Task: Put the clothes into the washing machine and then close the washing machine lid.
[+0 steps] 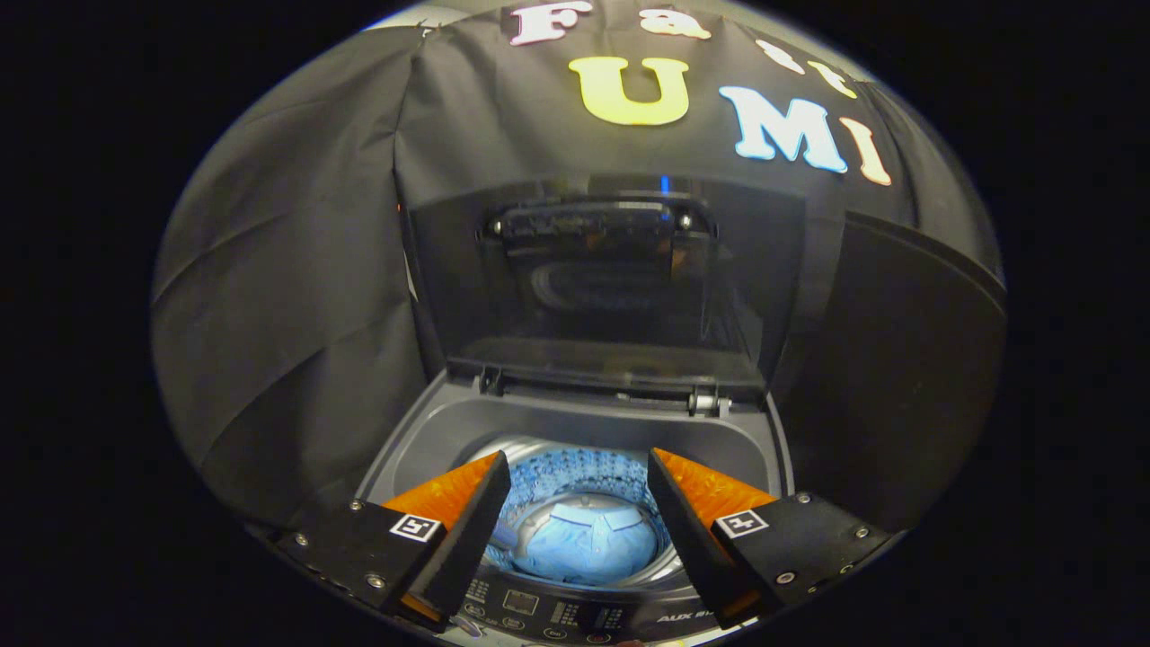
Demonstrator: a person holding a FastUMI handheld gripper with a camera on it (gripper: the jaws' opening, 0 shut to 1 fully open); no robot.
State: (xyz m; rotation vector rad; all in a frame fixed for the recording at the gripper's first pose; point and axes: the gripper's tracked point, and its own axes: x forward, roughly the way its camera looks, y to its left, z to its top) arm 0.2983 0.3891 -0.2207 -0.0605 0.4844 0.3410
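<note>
the gripper (578, 503) is seen at the bottom of the frame with its two fingers (467, 521) spread well apart, and nothing is held between them. in the gap between the fingers, at lower centre, a top-loading washing machine (584, 422) is seen from above. its drum (584, 472) is open, and a perforated inner wall can be made out along the far side. a pale blue piece of clothing (588, 544) (folds and a seam are visible on it) is lying at the bottom of the drum, below and between the fingertips, and it is not touched by either finger. the lid (611, 270) is raised and stands nearly upright at the centre of the frame, hinged along the far rim of the machine, with a dark handle part near its top edge. a control panel (548, 615) with small buttons is seen along the near rim of the machine, at the very bottom of the frame between the finger bases. black cloth (287, 296) is hung behind and to both sides of the machine, across the left, upper and right parts of the frame.
</note>
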